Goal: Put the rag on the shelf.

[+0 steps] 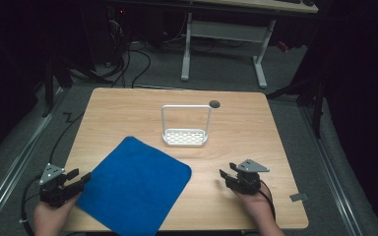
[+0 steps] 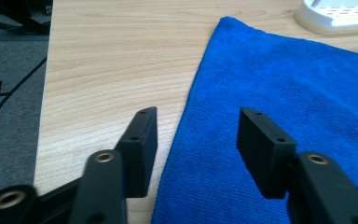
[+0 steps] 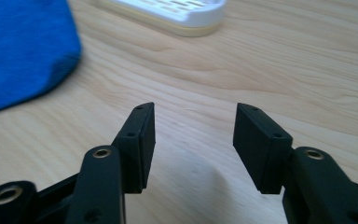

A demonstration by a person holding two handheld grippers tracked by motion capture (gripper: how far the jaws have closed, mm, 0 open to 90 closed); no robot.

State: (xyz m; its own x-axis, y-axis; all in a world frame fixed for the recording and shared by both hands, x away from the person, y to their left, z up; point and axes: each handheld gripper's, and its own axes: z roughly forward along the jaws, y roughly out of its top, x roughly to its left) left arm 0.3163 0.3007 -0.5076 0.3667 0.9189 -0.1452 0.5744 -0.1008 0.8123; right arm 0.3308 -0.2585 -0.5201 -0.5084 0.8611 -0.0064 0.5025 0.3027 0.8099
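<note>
A blue cloth (image 1: 135, 187) lies flat on the wooden table (image 1: 128, 113), turned at an angle, its near corner over the front edge. Behind it stands a white slotted rack (image 1: 185, 136) with a tall wire hoop. My left gripper (image 1: 81, 178) is held at the cloth's left edge, open; in the left gripper view its jaws straddle the border of the blue cloth (image 2: 284, 84) without touching it. My right gripper (image 1: 226, 174) hovers open over bare wood right of the cloth, with the blue cloth (image 3: 23, 46) and the white rack (image 3: 177, 14) ahead of it.
A small dark round hole (image 1: 215, 103) sits in the table behind the rack. Cables (image 1: 64, 132) trail over the grey floor at the left. A white-legged desk (image 1: 224, 44) stands beyond the table. A grey tag (image 1: 299, 197) lies off the table's right front corner.
</note>
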